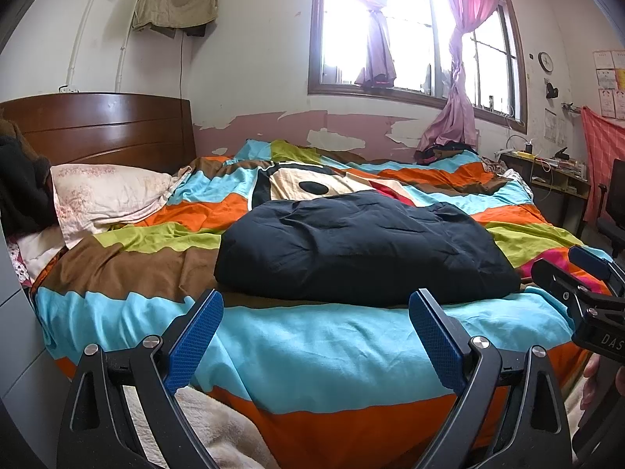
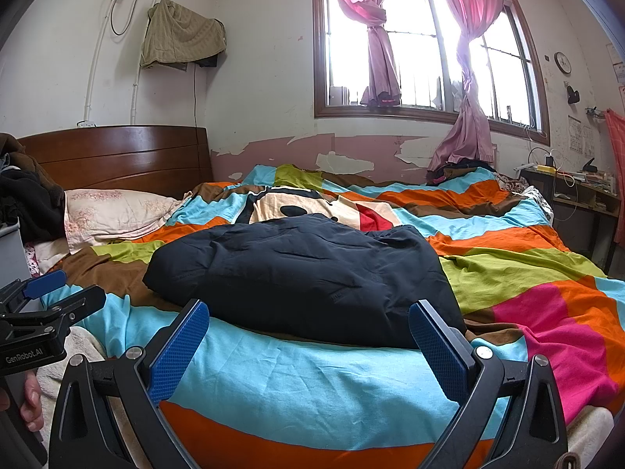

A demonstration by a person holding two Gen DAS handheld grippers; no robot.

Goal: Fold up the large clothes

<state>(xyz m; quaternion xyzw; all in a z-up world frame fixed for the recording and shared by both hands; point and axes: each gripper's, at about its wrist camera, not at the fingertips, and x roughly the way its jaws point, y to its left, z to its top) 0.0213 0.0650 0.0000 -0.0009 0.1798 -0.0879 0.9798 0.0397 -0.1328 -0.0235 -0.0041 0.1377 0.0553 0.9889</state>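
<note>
Garment: a dark navy padded jacket (image 1: pixel 363 246) lies as a compact, puffy bundle on the striped duvet (image 1: pixel 312 348), near the foot edge of the bed and roughly centred between the two tools. It looks already folded (the padding keeps it domed, not flat).

Left hand-held gripper (image 1: pixel 316 336): jaws spread wide, holding nothing, hovering over the blue band of the duvet just short of the jacket's near edge.

Right hand-held gripper (image 2: pixel 308 336): likewise spread wide and empty, level with the other and pointed at the jacket's near right corner.

Why so held: both tools sit back from the cloth with jaws apart, which I judge to be either a release after a fold or a pause before a fresh grasp; the frames cannot settle which.

Edges: the jacket's near hem runs straight across, clear of both tools; its far side overlaps the cartoon print.

Open room: bare duvet lies to the jacket's right and behind it; the pillow (image 1: pixel 109 195) and headboard (image 1: pixel 101 129) close off the left.
</note>
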